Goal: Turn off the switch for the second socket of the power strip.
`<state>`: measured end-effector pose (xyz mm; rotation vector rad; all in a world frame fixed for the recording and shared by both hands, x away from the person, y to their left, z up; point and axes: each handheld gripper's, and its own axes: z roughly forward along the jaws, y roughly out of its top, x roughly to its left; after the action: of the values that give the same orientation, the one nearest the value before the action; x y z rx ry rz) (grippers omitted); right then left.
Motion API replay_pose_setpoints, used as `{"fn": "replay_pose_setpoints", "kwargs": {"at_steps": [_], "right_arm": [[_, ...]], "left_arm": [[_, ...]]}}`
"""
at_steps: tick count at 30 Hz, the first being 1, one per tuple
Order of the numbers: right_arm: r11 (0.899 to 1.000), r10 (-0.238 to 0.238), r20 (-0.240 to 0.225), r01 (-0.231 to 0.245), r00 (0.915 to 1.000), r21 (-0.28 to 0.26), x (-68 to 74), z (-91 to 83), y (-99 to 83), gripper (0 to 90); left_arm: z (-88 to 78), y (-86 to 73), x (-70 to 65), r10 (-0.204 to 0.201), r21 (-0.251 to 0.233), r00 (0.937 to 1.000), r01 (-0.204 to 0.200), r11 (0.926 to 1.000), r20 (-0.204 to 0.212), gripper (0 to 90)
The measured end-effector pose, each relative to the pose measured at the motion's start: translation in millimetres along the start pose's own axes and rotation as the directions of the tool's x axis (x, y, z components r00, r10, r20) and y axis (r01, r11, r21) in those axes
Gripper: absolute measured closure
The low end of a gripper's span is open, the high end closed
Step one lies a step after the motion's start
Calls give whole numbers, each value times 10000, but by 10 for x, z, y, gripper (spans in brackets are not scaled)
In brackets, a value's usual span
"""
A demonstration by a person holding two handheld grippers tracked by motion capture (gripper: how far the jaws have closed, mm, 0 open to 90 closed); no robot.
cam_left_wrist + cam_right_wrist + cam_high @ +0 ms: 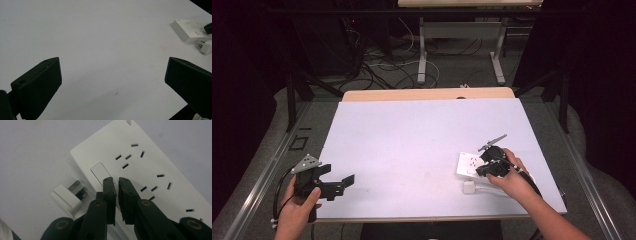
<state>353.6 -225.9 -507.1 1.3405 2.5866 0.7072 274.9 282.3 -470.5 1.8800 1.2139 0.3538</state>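
In the right gripper view, the right gripper [117,181] stands low in the frame's centre, its jaws nearly together with a thin gap and nothing between them, their tips over the switch [103,173] of the white power strip [160,162]. A white plug [67,197] lies unplugged at lower left, just beside the strip. In the high view's lower left, the left gripper [343,183] spreads wide over the white table [412,135], holding nothing.
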Motion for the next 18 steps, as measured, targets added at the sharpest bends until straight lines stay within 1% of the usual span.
{"fn": "replay_pose_setpoints", "kwargs": {"at_steps": [1,2,3,4,5,6,9,12,13,16,17,18], "right_arm": [[9999,-149,-97,149,9998,-70,-7,-1,3,829],[9999,-88,-105,87,9999,-140,0,-2,3,823],[9992,-143,-172,137,9997,-368,0,11,5,814],[9992,-143,-172,137,9997,-368,0,11,5,814],[9998,-159,-44,158,9999,-105,6,-6,16,809],[9997,-194,-110,193,9998,-148,13,-9,20,800],[9996,-268,-85,267,9996,-112,17,-18,25,792],[9992,-348,-91,346,9994,-186,21,-17,30,783],[9995,-240,-73,239,9997,-211,29,-13,32,781],[9992,-333,-141,329,9993,-247,26,-17,39,770],[9986,-440,-102,437,9990,-313,21,-21,45,762],[9986,-440,-102,437,9990,-313,21,-21,45,762]], "left_arm": [[-1,1,2,6,-1,10000,-6,10000,-5,10],[-3,3,3,3,-8,10000,-3,10000,0,10],[-6,4,3,1,-7,10000,-1,10000,-2,10],[-7,4,3,-16,-23,10000,16,10000,0,10],[-9,3,4,-32,-29,10000,32,10000,-9,10],[-9,2,5,-43,-50,10000,43,10000,-11,10],[-8,-2,9,-31,-47,10000,31,10000,-6,10],[-3,-7,8,-49,-13,10000,49,10000,-8,10],[0,-8,6,-46,-2,10000,46,10000,2,10],[5,-8,-1,-21,9,10000,21,10000,0,10],[5,-8,-2,-23,1,10000,23,10000,2,10],[4,-8,-1,-32,-4,10000,32,10000,-1,10]]}}
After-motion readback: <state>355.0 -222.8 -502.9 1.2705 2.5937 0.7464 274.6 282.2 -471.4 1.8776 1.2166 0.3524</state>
